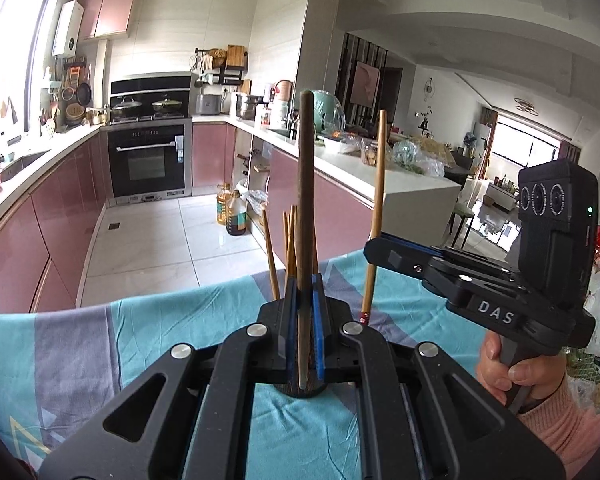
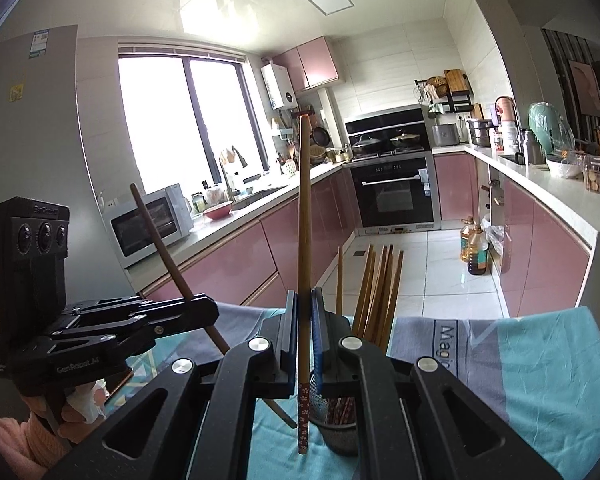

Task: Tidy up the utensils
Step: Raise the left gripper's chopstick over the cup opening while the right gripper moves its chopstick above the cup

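Observation:
My left gripper [image 1: 304, 292] is shut on a dark brown chopstick [image 1: 305, 184] and holds it upright over a dark mesh holder [image 1: 300, 391]. Several light bamboo chopsticks [image 1: 290, 240] stand in that holder. My right gripper [image 2: 304, 304] is shut on a light bamboo chopstick [image 2: 304, 216] with a red flowered tip, upright, beside the mesh holder [image 2: 340, 436]. The right gripper also shows in the left wrist view [image 1: 374, 248], to the right of the holder. The left gripper shows in the right wrist view [image 2: 196, 308] with the dark chopstick [image 2: 160, 236] tilted.
A teal and grey cloth [image 1: 120, 344] covers the table. Beyond the table edge lies the tiled kitchen floor [image 1: 160, 240], with pink cabinets, an oven [image 1: 148, 160] and oil bottles [image 1: 232, 212]. A cluttered counter [image 1: 380, 160] runs on the right.

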`<state>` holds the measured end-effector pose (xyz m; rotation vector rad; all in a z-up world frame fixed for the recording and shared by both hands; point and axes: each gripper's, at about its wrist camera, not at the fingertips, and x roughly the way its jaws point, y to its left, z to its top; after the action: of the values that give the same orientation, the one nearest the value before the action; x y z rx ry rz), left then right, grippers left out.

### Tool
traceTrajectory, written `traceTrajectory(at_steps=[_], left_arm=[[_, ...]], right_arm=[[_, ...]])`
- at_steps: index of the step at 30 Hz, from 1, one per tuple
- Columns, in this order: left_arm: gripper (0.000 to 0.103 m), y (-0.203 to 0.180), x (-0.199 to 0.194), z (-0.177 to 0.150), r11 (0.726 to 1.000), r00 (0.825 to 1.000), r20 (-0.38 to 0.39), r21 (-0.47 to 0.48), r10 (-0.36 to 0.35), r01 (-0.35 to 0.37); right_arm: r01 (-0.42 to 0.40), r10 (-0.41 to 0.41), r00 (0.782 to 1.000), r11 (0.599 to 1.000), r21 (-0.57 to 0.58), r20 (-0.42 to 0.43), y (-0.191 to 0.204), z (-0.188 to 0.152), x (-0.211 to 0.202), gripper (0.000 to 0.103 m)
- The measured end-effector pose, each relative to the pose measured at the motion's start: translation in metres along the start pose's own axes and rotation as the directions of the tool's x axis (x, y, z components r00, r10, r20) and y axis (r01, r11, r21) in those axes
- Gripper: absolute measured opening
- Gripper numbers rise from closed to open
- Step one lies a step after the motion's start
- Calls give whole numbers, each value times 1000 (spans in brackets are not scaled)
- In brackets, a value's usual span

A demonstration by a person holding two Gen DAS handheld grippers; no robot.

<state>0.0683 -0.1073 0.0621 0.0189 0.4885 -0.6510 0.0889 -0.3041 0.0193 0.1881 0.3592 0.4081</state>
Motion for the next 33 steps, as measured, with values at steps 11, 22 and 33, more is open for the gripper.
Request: traceTrajectory(at_steps=[11, 22, 33], left_arm=[[7, -6, -8, 11, 1000, 999, 44, 6, -2, 2], [7, -10, 0, 11, 1000, 999, 45, -2, -1, 1], [7, -9, 0, 6, 1000, 1000, 12, -13, -14, 15]], right_arm=[[19, -19, 1000, 1000, -5, 20, -2, 8, 9, 6], [53, -53, 998, 999, 9, 15, -6, 4, 19, 6], [80, -80, 997, 997, 18, -10, -11, -2, 31, 6]])
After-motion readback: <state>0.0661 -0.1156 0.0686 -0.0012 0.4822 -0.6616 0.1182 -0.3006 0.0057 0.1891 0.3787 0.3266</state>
